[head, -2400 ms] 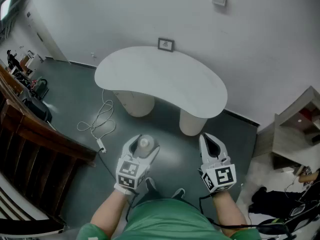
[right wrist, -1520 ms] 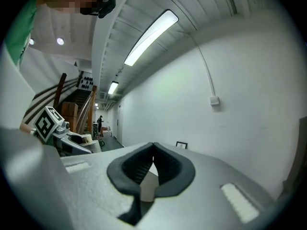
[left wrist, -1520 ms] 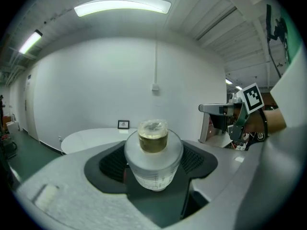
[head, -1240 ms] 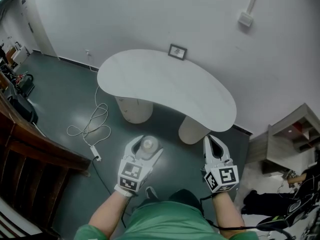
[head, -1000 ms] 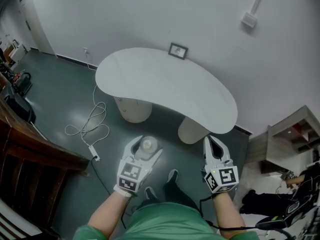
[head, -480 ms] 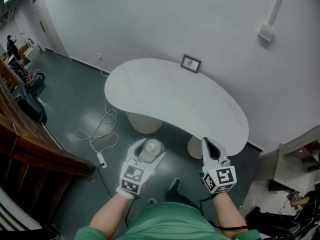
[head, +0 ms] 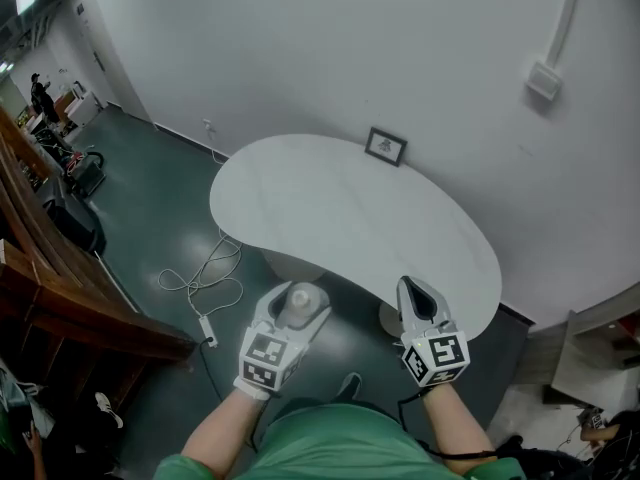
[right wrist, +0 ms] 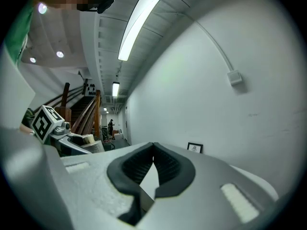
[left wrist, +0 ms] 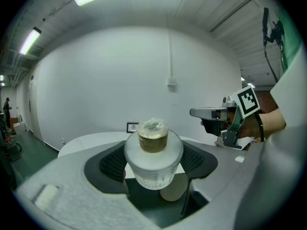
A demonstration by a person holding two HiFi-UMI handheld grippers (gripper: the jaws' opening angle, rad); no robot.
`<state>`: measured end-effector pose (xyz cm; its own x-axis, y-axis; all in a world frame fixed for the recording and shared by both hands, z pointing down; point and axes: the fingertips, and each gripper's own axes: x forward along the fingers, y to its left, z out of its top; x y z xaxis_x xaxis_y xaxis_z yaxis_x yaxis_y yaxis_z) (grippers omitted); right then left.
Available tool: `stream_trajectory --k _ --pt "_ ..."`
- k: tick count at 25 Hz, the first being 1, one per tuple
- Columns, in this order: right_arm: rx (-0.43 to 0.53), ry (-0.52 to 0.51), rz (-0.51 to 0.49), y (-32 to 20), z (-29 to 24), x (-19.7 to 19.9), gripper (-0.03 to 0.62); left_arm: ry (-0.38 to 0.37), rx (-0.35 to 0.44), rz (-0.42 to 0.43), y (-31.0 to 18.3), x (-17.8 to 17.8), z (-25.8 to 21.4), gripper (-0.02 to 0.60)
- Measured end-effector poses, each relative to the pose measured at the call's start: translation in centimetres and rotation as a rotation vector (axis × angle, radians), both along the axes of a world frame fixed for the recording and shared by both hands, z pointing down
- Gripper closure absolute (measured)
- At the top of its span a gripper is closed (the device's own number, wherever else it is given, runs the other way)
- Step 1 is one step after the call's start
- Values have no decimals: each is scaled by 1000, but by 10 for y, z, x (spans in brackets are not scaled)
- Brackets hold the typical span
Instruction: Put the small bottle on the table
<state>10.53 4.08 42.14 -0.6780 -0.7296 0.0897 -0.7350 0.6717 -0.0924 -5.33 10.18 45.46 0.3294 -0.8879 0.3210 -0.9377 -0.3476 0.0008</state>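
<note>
The small bottle (left wrist: 153,163), frosted body with a brownish neck, stands upright between the pads of the left hand-held gripper (head: 298,300), whose jaws stand wide and clamp its body. It looks light, stiff and a little slick, so a mid-body hold suits it. The right hand-held gripper (head: 421,303) is closed on nothing. The white worktop (head: 350,208) lies just ahead, with 1 picture frame (head: 385,146) at its far edge.

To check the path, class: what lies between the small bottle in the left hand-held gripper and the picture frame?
In the head view, only the bare white table lies between the small bottle and the picture frame.
</note>
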Motion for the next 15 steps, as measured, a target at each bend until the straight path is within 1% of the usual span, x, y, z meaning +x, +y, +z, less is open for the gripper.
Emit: stream_trajectory --k 5,9,15 --pt "-5 -3 -16 -19 4 6 591 -1 -6 -14 -17 9 5 238" --pt "-12 1 -11 -30 5 12 591 5 -15 -16 -27 13 9 238" --pt "-23 3 0 -53 11 8 591 -2 -16 -13 -52 4 13 238"
